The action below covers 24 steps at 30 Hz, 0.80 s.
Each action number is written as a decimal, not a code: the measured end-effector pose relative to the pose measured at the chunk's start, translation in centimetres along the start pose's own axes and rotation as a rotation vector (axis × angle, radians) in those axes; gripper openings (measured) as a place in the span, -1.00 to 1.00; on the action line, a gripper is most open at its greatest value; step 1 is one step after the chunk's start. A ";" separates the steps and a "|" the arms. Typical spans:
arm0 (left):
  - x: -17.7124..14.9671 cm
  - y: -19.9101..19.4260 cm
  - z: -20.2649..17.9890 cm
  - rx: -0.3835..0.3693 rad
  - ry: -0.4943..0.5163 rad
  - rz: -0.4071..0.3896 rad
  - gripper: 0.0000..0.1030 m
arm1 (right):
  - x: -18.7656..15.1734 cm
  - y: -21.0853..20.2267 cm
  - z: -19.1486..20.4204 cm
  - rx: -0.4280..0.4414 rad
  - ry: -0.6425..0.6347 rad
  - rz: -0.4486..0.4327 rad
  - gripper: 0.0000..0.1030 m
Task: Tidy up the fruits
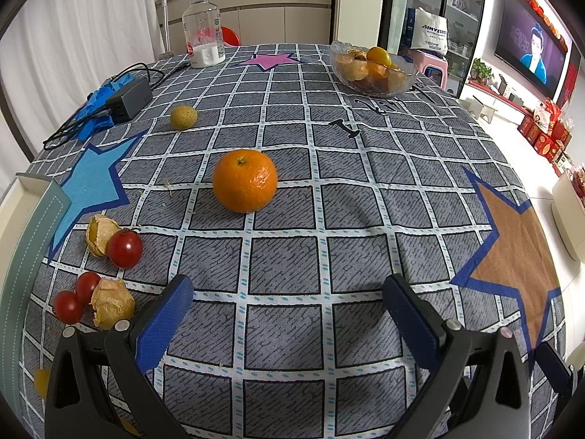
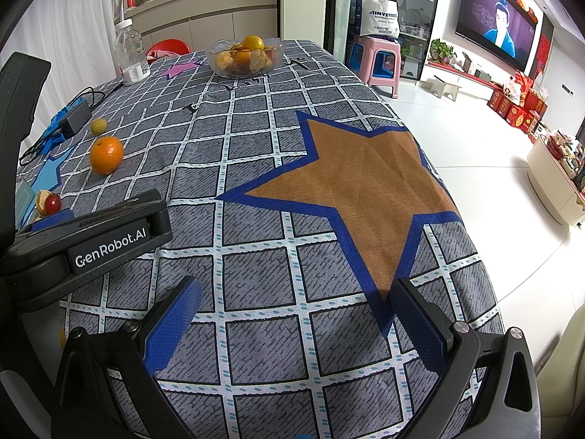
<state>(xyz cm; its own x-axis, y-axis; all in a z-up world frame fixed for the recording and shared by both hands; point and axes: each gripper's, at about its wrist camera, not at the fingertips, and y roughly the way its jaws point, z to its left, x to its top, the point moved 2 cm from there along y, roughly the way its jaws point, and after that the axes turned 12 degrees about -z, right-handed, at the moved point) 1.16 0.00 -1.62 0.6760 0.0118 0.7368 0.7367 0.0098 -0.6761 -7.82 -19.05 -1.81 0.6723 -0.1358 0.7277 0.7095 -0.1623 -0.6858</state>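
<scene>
An orange (image 1: 245,180) (image 2: 106,155) lies on the checked tablecloth, ahead of my left gripper (image 1: 289,292), which is open and empty. To its left lie cherry tomatoes (image 1: 125,248) and papery husked fruits (image 1: 112,303). A small yellow-green fruit (image 1: 183,116) (image 2: 98,126) sits farther back. A glass bowl (image 1: 409,77) (image 2: 219,67) with fruit stands at the far end. My right gripper (image 2: 292,300) is open and empty over the brown star (image 2: 351,183); the left gripper's body (image 2: 91,234) shows at its left.
A plastic bottle (image 1: 203,29) stands at the far left, with a black charger (image 1: 128,98), cable and blue cloth beside it. A tray edge (image 1: 33,186) lies left of the table. A pink stool (image 2: 380,62) stands beyond the table's right edge.
</scene>
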 end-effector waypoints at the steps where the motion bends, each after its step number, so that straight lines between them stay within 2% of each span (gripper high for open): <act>1: 0.0 0.0 0.0 0.000 0.000 0.000 1.00 | 0.0 0.0 0.0 0.000 0.000 0.000 1.00; 21: 0.0 0.0 0.0 0.000 -0.001 0.000 1.00 | 0.0 0.0 0.0 0.000 0.000 0.000 1.00; 24: 0.0 -0.1 -0.3 -0.036 0.038 0.024 1.00 | 0.0 0.0 0.0 0.000 0.000 0.000 1.00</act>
<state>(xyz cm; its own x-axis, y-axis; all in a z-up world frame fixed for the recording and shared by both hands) 1.12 -0.31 -1.58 0.6931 -0.0267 0.7203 0.7199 -0.0256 -0.6936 -7.80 -19.05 -1.80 0.6723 -0.1362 0.7277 0.7095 -0.1620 -0.6858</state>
